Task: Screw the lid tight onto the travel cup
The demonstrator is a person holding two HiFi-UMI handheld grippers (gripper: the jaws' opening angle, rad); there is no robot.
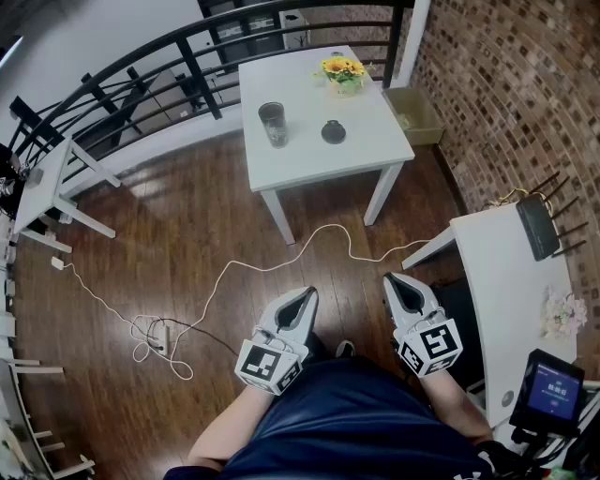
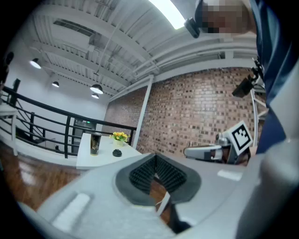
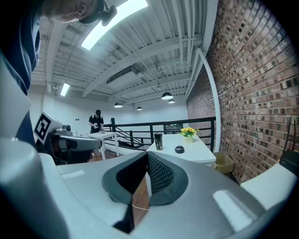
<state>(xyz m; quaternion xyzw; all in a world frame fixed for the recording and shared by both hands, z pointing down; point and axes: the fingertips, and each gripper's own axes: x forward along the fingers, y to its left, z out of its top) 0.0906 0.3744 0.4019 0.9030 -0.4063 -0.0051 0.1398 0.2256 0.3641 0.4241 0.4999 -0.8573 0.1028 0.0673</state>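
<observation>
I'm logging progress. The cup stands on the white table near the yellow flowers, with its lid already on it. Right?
No: the lid lies on the white table beside the cup, not on it, as the head view shows. The rest holds.

Bright, even indoor light. Ceiling strip light (image 2: 170,14) glares white in both gripper views; pendant lamps (image 3: 167,96) glow. Pale sheen on wood floor (image 1: 141,183). Heavy fisheye bending, black corners. Nearest foreground soft; head view sharp.
</observation>
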